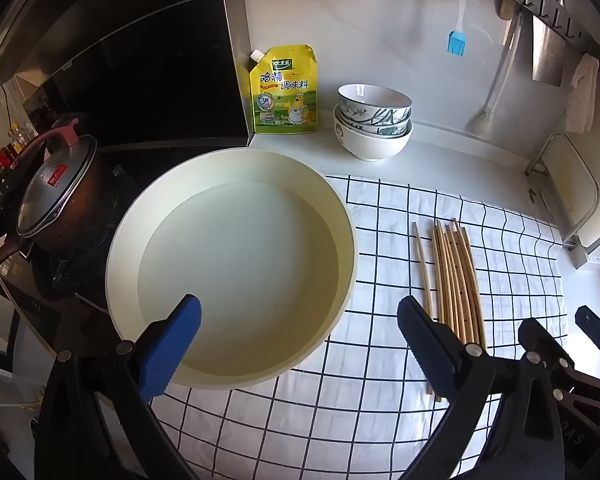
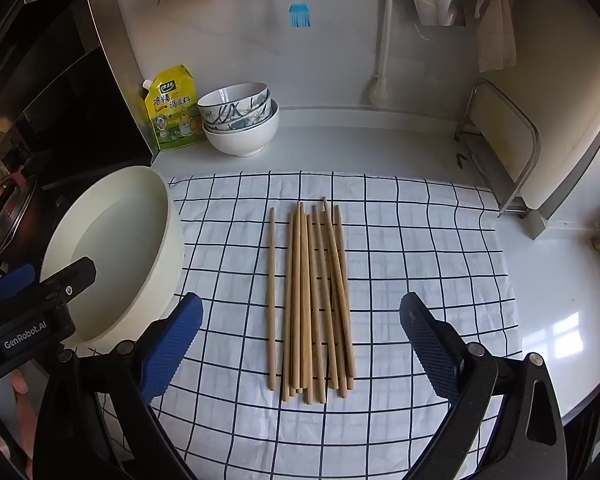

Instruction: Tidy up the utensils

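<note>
Several wooden chopsticks [image 2: 316,300] lie side by side on a white cloth with a dark grid [image 2: 420,240]; one chopstick [image 2: 271,300] lies slightly apart on their left. My right gripper [image 2: 300,344] hovers above their near ends, open, nothing between its blue pads. My left gripper [image 1: 298,344] is open above the near rim of a wide cream basin [image 1: 232,268], which holds shallow clear water. In the left wrist view the chopsticks [image 1: 456,280] lie to the right of the basin. The left gripper's body [image 2: 40,304] shows at the left edge of the right wrist view.
Stacked bowls [image 2: 240,120] and a yellow seasoning pouch [image 2: 174,110] stand at the back by the wall. A lidded pot [image 1: 56,196] sits on the stove at left. A blue brush [image 2: 299,14] hangs on the wall; a rack with a cutting board [image 2: 504,148] stands at right.
</note>
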Demonstrator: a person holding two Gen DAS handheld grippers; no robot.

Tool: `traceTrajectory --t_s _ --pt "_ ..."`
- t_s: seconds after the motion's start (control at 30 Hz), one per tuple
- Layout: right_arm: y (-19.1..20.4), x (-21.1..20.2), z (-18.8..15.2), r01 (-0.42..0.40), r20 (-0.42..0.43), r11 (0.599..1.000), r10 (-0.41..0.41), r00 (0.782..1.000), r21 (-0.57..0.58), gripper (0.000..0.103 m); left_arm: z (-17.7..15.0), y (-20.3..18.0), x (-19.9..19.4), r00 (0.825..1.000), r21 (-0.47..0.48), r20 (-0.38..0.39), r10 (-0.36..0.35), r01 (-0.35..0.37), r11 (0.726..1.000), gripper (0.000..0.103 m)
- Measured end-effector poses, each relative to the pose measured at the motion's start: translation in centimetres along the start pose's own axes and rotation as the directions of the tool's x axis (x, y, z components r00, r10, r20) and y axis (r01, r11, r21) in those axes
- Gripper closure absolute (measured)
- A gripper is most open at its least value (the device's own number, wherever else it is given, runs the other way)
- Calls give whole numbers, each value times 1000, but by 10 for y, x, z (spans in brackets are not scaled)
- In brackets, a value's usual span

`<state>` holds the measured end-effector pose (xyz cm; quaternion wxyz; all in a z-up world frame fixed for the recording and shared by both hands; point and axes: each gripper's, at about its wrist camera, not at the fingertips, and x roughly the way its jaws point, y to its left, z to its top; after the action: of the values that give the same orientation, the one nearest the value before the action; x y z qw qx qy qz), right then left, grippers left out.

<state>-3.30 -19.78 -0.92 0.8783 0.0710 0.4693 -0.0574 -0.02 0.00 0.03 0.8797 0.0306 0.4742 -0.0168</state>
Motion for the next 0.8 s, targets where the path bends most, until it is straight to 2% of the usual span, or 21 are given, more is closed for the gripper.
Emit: traceTrajectory --t_s 0.8 --pt "2 -3 -4 1 3 1000 -1 1000 -5 9 0 0 0 1000 -3 -2 -5 5 1000 6"
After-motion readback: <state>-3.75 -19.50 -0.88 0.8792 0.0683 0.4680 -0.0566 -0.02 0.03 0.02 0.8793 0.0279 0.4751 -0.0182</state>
